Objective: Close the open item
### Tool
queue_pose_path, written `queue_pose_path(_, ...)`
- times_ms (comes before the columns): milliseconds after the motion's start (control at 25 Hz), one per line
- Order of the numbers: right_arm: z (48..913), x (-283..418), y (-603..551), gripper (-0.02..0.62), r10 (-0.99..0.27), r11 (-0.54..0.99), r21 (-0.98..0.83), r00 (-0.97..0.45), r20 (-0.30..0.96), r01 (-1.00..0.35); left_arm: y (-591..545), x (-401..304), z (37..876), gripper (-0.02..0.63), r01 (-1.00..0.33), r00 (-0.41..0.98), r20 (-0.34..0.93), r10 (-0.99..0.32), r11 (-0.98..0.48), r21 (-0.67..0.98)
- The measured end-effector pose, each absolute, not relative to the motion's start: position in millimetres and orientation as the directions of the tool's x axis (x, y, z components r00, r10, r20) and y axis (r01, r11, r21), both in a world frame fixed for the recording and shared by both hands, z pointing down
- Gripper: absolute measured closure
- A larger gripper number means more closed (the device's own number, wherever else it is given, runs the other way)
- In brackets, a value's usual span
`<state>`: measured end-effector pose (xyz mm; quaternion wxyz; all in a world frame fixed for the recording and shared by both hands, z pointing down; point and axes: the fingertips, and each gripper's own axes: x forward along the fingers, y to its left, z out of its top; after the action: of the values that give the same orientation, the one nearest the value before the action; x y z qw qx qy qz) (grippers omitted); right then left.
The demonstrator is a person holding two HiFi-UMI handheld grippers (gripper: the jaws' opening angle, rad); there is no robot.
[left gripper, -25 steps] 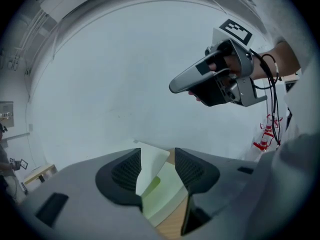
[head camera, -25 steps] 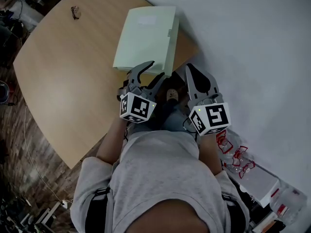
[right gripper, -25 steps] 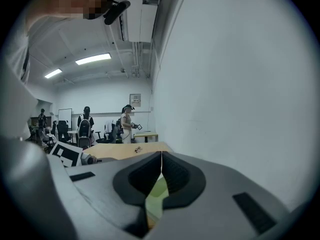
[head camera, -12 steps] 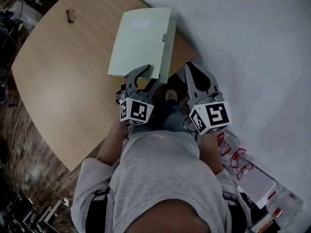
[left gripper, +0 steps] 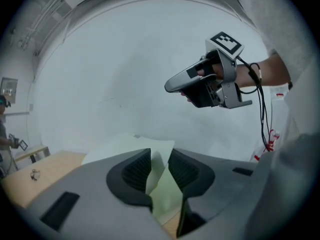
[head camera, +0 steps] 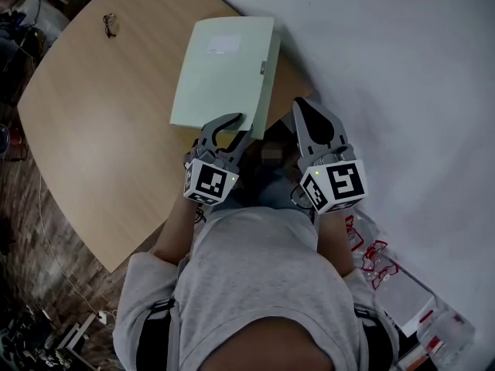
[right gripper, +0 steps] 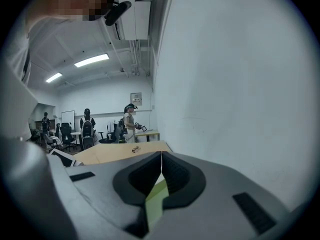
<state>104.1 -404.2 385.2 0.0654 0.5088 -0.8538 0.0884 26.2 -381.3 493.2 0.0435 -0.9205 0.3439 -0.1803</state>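
Note:
A pale green folder (head camera: pixel 220 72) lies on the wooden table (head camera: pixel 100 122), close to the white wall. My left gripper (head camera: pixel 241 126) is at the folder's near corner. In the left gripper view the cover's corner (left gripper: pixel 156 156) stands between the jaws, which have just been closing; a gap still shows beside the right pad. My right gripper (head camera: pixel 303 105) hovers right of the folder near the table's edge, shut with nothing in it. It also shows in the left gripper view, where the right gripper (left gripper: pixel 170 86) hangs in the air. In its own view the right gripper (right gripper: pixel 161 156) shows pads meeting, with the folder (right gripper: pixel 159 194) below.
A pair of spectacles (head camera: pixel 110 24) lies at the table's far left. The white wall (head camera: pixel 402 91) runs along the right. Red-marked clear items (head camera: pixel 375 253) sit on the floor at lower right. Several people (right gripper: pixel 130 121) stand far across the room.
My left gripper has slid onto the folder's near corner and its jaws have narrowed around the cover. The right gripper has stayed shut beside it.

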Motion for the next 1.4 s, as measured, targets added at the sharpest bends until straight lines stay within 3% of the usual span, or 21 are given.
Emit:
queue_pose_path(160, 382, 106, -410, 0.584, -0.852, 0.477, -0.086, -0.485, 0.199, -0.874, -384, 31, 502, 0.505, -0.614, 0.708, 0.374, -0.599, -0.784, -0.093)
queue_pose_path(520, 386, 122, -421, 0.584, -0.845, 0.49, -0.093, -0.498, 0.195, -0.867, -388, 49, 537, 0.548, -0.607, 0.645, 0.525, -0.555, -0.789, -0.089)
queue_pose_path(1400, 393, 128, -439, 0.584, -0.807, 0.544, -0.13, -0.559, 0.188, -0.829, -383, 60, 575, 0.544, -0.482, 0.553, 0.757, -0.348, -0.875, -0.05)
